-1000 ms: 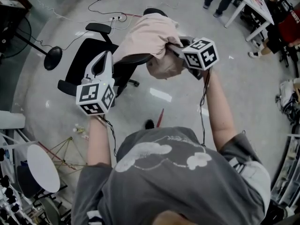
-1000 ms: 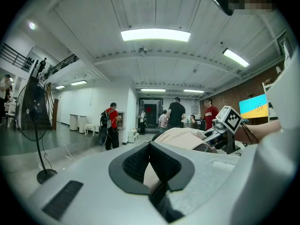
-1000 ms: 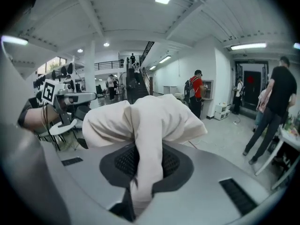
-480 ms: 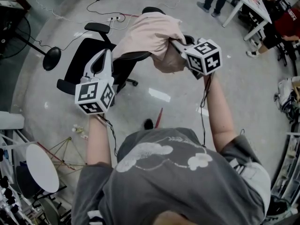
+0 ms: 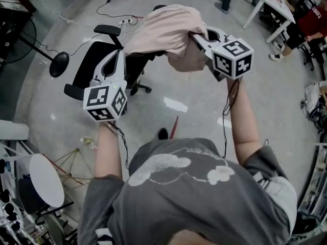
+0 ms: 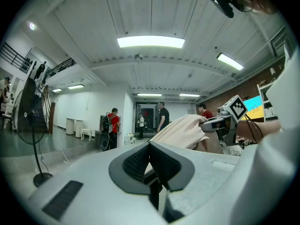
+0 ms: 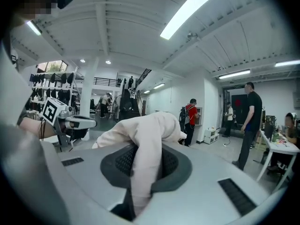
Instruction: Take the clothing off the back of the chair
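Observation:
A pale pink garment hangs lifted above the back of the black office chair. My right gripper is shut on the garment's right side, and a fold of cloth runs down between its pads. My left gripper is at the garment's left edge over the chair. Its jaws are closed, with a sliver of pale cloth pinched between the pads. In the left gripper view the garment stretches across to the right gripper.
A floor fan's base and cables lie left of and behind the chair. White tables with people around them stand at the top right. A round white disc and thin rods lie at the lower left.
The right gripper has risen with the garment, pulling it up from the chair back. The left gripper has shifted slightly up along with the cloth's edge.

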Demonstrator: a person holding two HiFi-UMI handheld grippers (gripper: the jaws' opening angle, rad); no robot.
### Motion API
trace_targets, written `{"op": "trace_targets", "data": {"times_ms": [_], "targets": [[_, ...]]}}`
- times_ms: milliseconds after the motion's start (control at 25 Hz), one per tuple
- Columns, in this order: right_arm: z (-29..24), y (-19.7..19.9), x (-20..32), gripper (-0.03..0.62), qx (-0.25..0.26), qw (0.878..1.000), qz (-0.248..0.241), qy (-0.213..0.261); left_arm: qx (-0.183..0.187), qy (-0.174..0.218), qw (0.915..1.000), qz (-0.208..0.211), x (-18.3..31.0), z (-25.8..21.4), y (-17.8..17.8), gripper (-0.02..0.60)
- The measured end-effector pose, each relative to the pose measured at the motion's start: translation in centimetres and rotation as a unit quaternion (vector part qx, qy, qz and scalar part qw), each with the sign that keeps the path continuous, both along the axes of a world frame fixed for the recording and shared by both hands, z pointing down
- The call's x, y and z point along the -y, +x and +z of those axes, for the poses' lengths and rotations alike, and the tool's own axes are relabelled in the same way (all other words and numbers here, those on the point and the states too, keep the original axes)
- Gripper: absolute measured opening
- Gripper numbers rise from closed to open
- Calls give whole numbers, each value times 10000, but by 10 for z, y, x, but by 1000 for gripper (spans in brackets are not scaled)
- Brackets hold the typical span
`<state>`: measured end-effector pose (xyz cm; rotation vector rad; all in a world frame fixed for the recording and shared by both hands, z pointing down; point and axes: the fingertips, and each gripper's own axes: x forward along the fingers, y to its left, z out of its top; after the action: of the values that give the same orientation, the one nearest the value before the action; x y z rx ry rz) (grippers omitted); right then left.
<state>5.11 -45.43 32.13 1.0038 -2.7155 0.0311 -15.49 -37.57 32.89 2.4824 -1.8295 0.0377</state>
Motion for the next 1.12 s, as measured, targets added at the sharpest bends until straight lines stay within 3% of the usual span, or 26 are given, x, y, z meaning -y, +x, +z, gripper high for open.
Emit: {"op": "trace_targets", "data": {"times_ms": [240, 600, 1120], "targets": [[-20, 26, -25, 35, 110, 9997, 93, 172, 63, 6, 9999, 108, -23, -7, 25, 0], [-18, 67, -79, 35, 444, 9988, 215, 53, 63, -58, 9998, 203, -70, -3, 66, 0], [-60, 147, -182, 35, 953, 9917, 581, 631, 83, 50, 9993, 367, -148, -11, 119, 0]]}}
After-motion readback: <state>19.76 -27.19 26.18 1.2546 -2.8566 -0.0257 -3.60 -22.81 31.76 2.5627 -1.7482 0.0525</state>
